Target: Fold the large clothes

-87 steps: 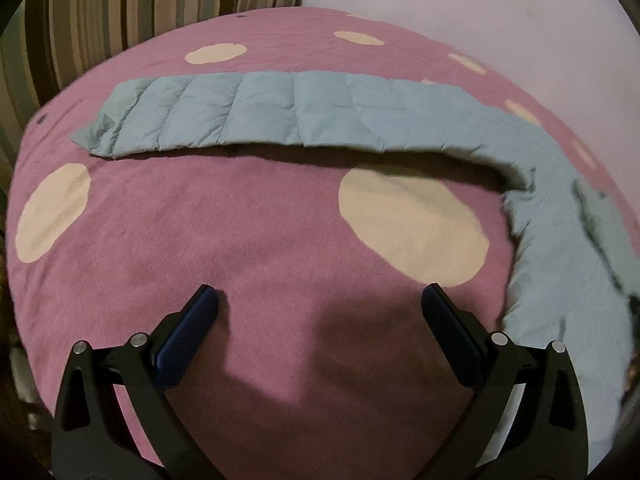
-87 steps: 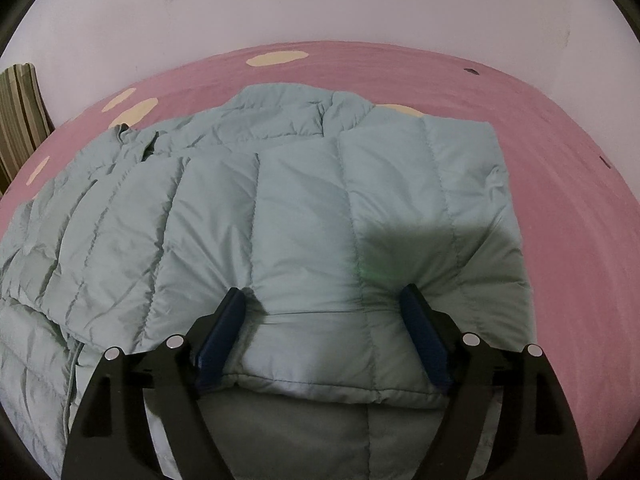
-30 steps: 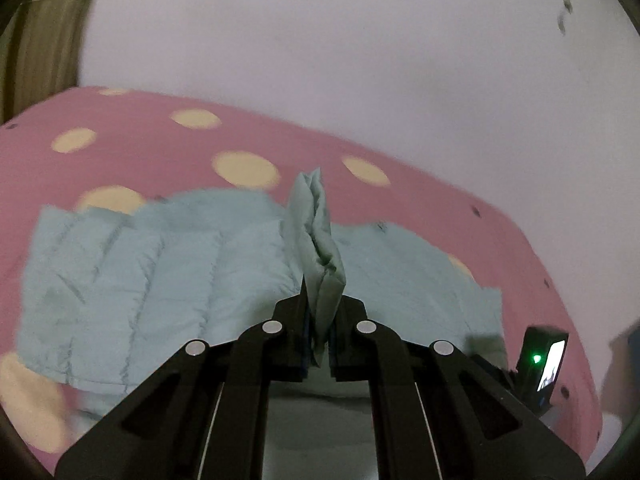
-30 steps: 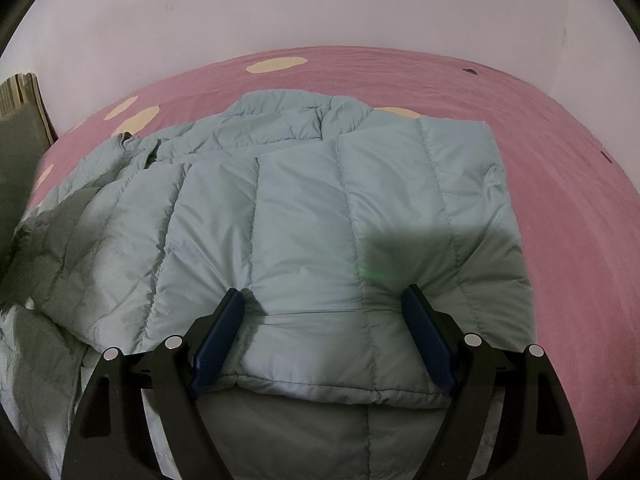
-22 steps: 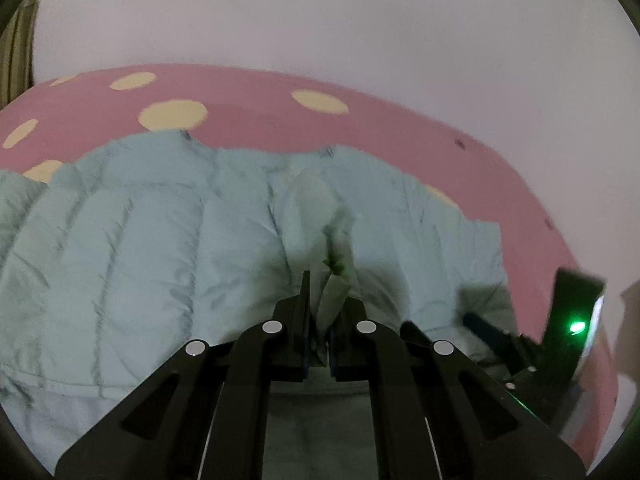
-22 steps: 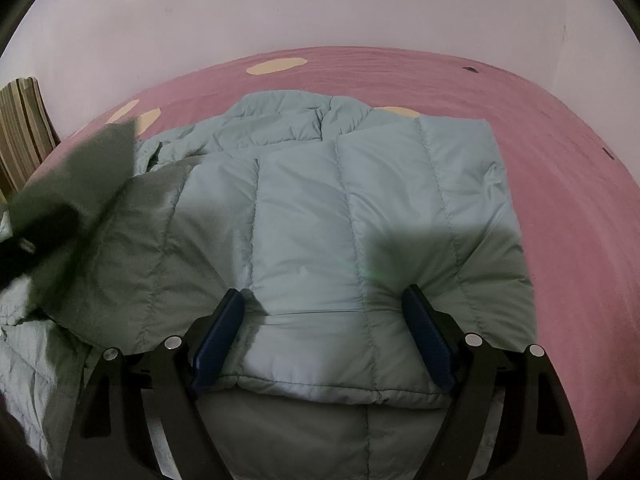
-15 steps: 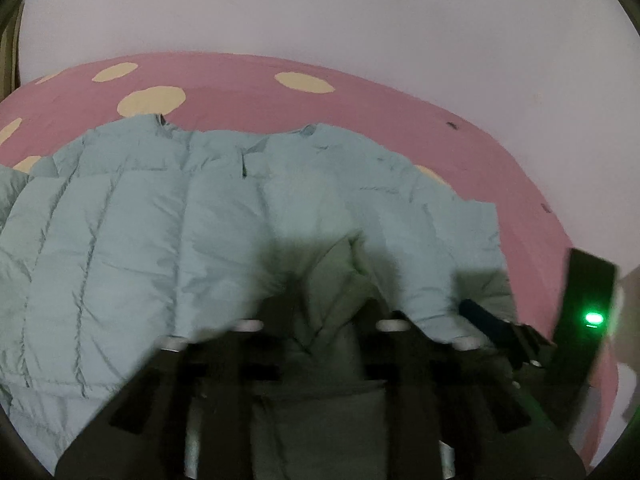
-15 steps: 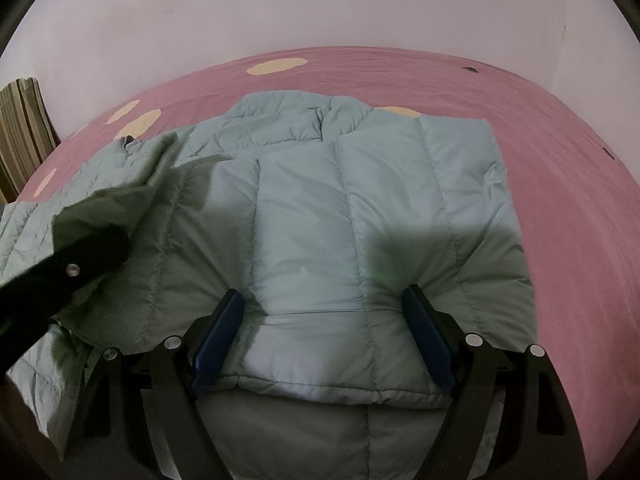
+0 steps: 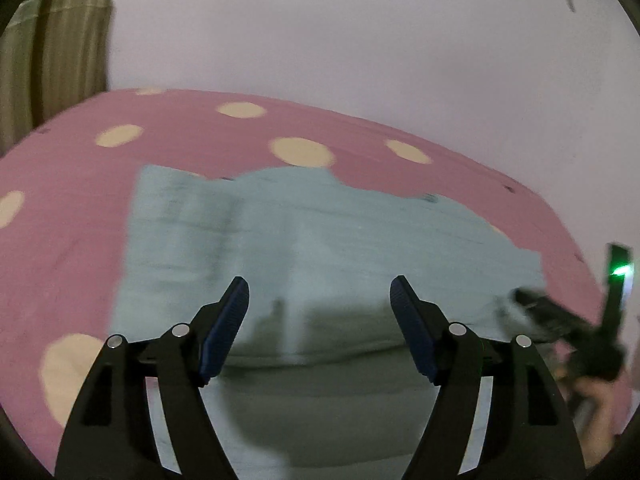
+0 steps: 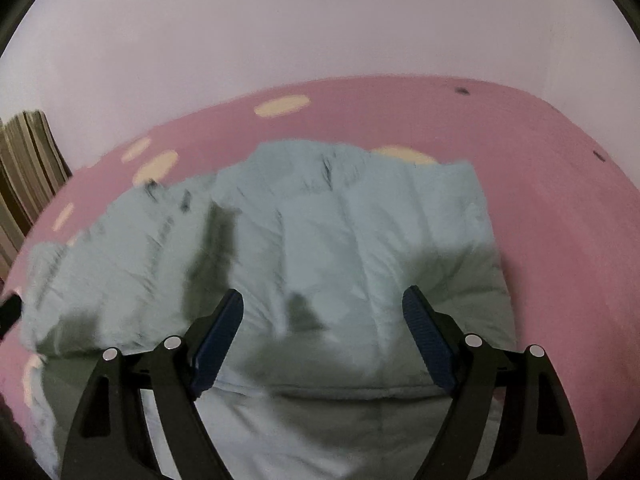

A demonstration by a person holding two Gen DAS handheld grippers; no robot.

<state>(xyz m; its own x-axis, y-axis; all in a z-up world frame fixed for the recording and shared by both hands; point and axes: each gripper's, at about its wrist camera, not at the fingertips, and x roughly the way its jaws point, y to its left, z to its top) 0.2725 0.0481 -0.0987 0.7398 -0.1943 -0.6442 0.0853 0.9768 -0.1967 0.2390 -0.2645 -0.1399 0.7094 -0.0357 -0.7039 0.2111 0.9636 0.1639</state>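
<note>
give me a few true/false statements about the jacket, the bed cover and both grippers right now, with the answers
1. The left gripper is clamped on a fold of the jacket. False: its jaws are spread wide with nothing between them.
2. The jacket is light blue-green and quilted. True.
3. The bed cover is plain pink with no pattern. False: it is pink with pale yellow dots.
4. The right gripper is open above the jacket. True.
5. The jacket hangs from a hook on the wall. False: it lies on the bed cover.
</note>
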